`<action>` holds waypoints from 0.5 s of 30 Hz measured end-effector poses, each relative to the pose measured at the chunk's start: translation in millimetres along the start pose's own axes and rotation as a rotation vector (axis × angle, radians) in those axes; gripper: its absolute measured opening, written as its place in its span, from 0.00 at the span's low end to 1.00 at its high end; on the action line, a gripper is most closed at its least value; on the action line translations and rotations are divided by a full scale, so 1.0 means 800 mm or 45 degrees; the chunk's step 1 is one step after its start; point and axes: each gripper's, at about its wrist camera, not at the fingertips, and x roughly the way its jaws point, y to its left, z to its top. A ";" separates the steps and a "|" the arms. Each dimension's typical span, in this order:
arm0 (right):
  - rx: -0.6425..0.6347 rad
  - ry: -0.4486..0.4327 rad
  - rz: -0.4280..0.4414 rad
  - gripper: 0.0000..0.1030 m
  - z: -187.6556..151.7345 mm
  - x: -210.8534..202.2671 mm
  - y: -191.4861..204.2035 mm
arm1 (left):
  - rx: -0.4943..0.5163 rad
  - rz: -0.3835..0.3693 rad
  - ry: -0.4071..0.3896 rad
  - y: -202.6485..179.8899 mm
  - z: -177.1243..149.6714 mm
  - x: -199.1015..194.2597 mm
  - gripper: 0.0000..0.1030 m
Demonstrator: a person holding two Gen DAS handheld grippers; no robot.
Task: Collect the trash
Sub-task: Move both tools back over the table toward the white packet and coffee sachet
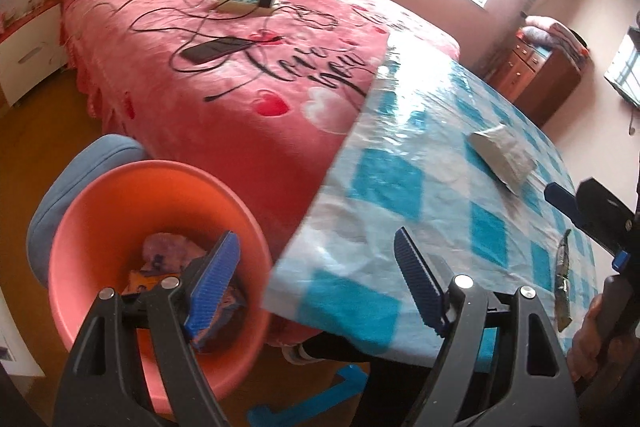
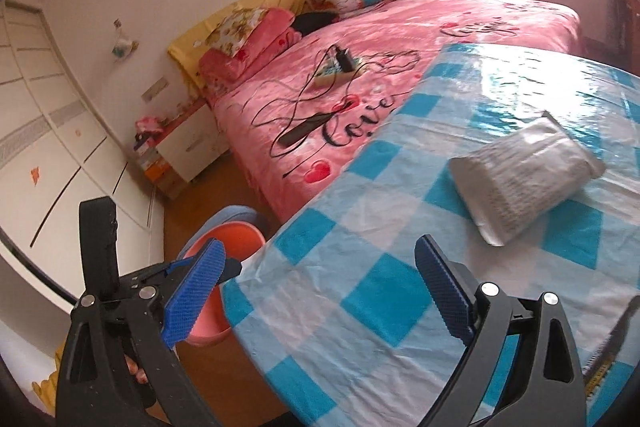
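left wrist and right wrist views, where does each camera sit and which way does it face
Left wrist: sits on the left claw, angled down over the table's near edge toward the orange bin and the bed; own open claw shows, plus the right claw and a hand at the right edge.
Right wrist: sits on the right claw, angled down across the table toward the silver packet and the bed; own open claw shows, the left claw's body at lower left.
Shared: bin, table, packet, bed.
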 end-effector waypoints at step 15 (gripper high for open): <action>0.144 -0.104 -0.077 0.92 0.001 -0.055 -0.080 | 0.167 -0.047 0.030 -0.095 0.001 0.001 0.78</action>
